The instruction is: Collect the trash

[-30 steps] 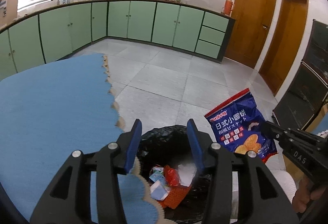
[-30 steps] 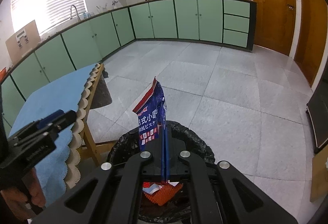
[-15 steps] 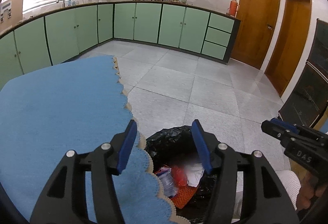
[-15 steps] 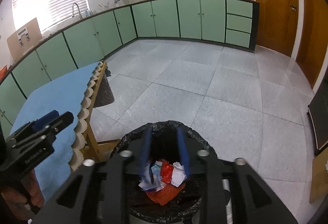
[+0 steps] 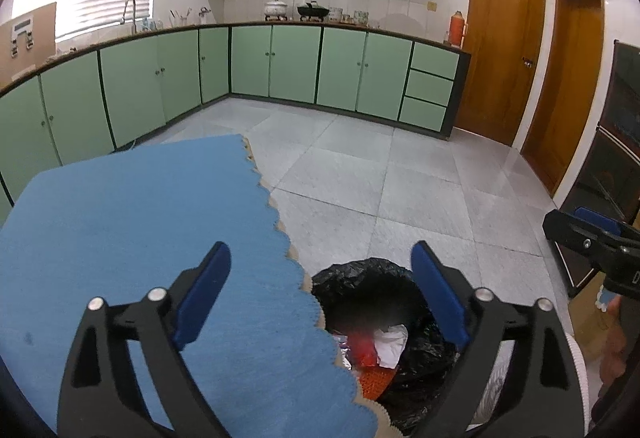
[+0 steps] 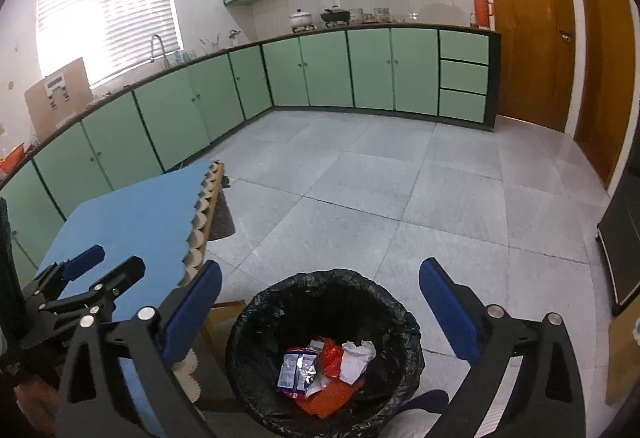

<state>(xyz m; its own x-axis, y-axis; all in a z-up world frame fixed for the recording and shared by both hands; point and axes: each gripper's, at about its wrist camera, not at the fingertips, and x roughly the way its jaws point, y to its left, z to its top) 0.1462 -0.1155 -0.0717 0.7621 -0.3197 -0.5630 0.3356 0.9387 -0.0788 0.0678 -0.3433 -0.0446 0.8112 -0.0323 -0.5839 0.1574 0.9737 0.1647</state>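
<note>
left gripper [image 5: 320, 286]: black angular frame, triangular cut-outs, round silver screws at the pivots, blue flat pads on the fingers [image 5: 204, 294] | right gripper [image 6: 320, 302]: same black frame, silver screws, blue pads; white lettering on its side, too small to read | white ribbed sleeve edge [image 5: 578, 362]

Trash bin [image 6: 326, 350] on the floor [image 6: 400, 197] just right of the table [image 6: 132, 222] — wrappers [image 6: 316, 362] inside.
</note>
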